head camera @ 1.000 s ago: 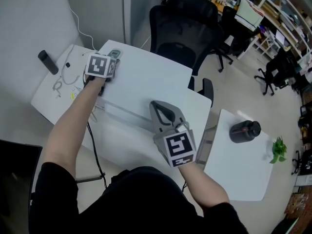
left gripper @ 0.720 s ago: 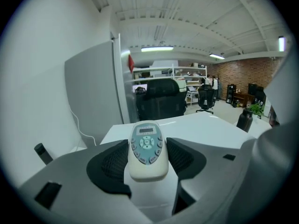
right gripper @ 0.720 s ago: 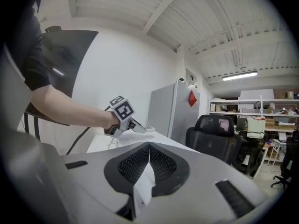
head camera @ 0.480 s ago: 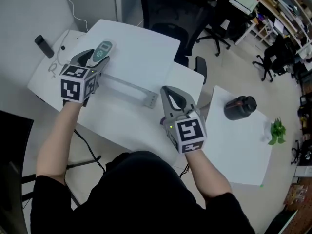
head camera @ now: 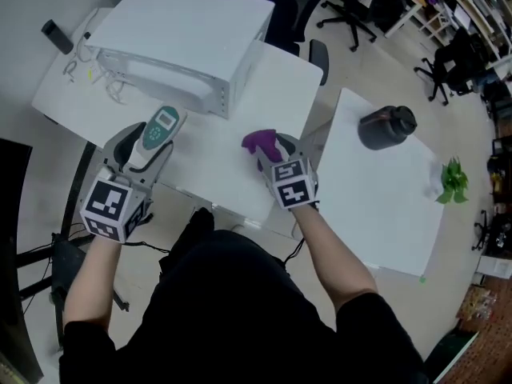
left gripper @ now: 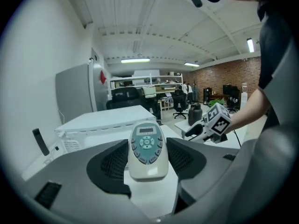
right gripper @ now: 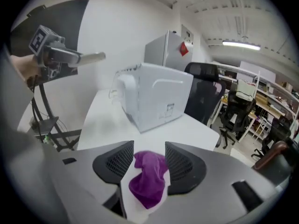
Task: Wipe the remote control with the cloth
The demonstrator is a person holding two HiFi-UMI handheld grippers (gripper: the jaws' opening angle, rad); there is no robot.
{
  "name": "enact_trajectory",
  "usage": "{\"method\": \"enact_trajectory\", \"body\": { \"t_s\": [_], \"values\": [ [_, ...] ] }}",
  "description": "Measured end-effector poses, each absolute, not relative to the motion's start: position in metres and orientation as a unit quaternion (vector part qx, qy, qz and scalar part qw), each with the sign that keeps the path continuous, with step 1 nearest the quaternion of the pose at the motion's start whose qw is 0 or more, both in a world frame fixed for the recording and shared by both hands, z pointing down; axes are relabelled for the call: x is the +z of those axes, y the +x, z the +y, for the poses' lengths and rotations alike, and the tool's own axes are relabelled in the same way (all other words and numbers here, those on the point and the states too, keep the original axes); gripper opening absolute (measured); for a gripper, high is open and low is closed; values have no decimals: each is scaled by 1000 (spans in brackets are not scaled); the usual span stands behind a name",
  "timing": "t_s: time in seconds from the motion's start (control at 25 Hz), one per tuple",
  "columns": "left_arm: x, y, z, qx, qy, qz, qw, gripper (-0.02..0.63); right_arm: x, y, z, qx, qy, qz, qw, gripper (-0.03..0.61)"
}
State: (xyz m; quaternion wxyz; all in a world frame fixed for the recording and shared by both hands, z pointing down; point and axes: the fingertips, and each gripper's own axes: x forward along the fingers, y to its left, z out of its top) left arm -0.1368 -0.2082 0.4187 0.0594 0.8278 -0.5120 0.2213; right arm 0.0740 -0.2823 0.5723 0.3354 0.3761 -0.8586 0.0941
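Note:
The remote control is white with a teal button panel. My left gripper is shut on its sides and holds it above the white table; in the left gripper view the remote sits squeezed between both pads. A crumpled purple cloth lies on the table near the white box. My right gripper reaches over it, its jaws opening, and the cloth lies between them with the table under it.
A large white box-like machine fills the far side of the table. Cables and a small black object lie at far left. A second white table to the right carries a black bottle and a green plant.
The left gripper has pulled the remote off the white machine toward the near edge. The right gripper, shut and empty before, now stands open around the purple cloth.

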Motion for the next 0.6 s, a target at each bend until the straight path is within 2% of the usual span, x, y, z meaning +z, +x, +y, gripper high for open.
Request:
{"method": "enact_trajectory", "body": {
  "t_s": [0.12, 0.2, 0.4, 0.44, 0.48, 0.6],
  "values": [
    [453, -107, -187, 243, 833, -493, 61, 242, 625, 81, -279, 107, 356, -841, 393, 250],
    [478, -92, -179, 264, 836, -477, 63, 242, 656, 85, -279, 122, 345, -827, 427, 300],
    [517, -70, -179, 299, 831, -465, 60, 242, 701, 86, -281, 162, 322, -805, 472, 301],
    [523, -69, -180, 301, 829, -468, 65, 242, 705, 85, -282, 170, 320, -803, 474, 294],
    [528, -68, -181, 302, 827, -469, 69, 242, 705, 85, -283, 174, 322, -802, 473, 210],
    [533, -62, -181, 310, 826, -466, 59, 242, 686, 88, -289, 157, 343, -804, 459, 134]
  ]
}}
